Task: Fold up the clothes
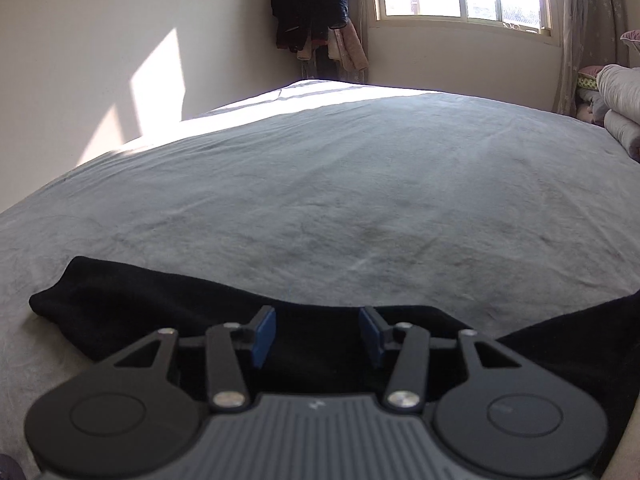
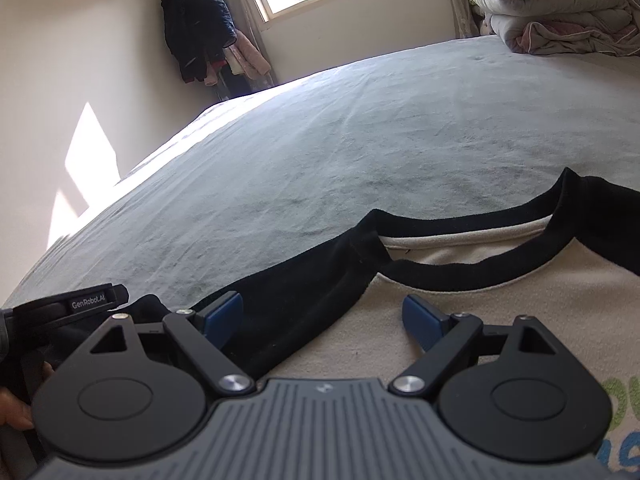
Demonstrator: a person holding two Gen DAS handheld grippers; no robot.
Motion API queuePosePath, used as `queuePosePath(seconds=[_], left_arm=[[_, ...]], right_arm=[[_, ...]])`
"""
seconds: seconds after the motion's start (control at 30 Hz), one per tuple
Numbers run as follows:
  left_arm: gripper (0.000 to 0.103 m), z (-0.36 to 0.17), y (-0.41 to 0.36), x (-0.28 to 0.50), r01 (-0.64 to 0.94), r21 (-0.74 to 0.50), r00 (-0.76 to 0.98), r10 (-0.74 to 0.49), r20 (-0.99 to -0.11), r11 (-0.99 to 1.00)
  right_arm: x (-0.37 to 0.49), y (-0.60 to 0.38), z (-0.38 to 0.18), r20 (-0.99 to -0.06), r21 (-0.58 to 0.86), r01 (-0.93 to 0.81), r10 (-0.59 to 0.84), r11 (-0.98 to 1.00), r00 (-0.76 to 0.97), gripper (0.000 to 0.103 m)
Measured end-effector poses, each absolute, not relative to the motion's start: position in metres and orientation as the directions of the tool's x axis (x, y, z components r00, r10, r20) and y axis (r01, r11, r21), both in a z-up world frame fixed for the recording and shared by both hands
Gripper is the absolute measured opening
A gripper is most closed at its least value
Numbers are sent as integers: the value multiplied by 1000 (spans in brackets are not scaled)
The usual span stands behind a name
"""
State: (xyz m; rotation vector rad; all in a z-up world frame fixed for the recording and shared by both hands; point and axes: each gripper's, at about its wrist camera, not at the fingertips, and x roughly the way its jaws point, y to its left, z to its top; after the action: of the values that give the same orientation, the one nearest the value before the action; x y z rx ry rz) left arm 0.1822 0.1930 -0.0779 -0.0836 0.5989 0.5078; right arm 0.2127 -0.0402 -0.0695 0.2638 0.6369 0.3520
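While the cream sweatshirt (image 2: 500,304) with black sleeves lies flat at the near edge of the grey bed (image 2: 360,140), my left gripper (image 1: 318,334) hovers over its black sleeve (image 1: 132,304), jaws parted, nothing between them. My right gripper (image 2: 324,320) sits below the collar (image 2: 460,272), jaws spread wide, empty.

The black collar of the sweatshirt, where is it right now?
In the right wrist view the black collar lies on the grey bedspread, ahead and right of the right gripper, ringing the top of the cream front panel.
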Motion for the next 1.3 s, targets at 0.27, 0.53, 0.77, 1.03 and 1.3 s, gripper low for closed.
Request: queuePosePath(seconds=[0.27,0.53,0.77,1.03,1.3], left_arm=[[45,-80,213,177,-442,-5,734,359,-577,897],[33,-78,225,164,-467,-56,729,349,-589,882],[27,-79,238,161,-486,-117,735,333,-591,866],[27,-78,235,162,-488,-94,731,347,-588,868],[27,-77,234,162,-491,-88,729,354,-586,867]], right_arm=[[209,-26,-77,-519,214,-261,336,941,786,79],[224,10,-57,-532,2,-437,371,899,761,71],[253,57,-67,-602,-193,-735,513,650,612,69],[250,62,-76,-606,-142,-760,551,635,574,3],[254,62,-80,-552,-186,-655,473,732,687,6]])
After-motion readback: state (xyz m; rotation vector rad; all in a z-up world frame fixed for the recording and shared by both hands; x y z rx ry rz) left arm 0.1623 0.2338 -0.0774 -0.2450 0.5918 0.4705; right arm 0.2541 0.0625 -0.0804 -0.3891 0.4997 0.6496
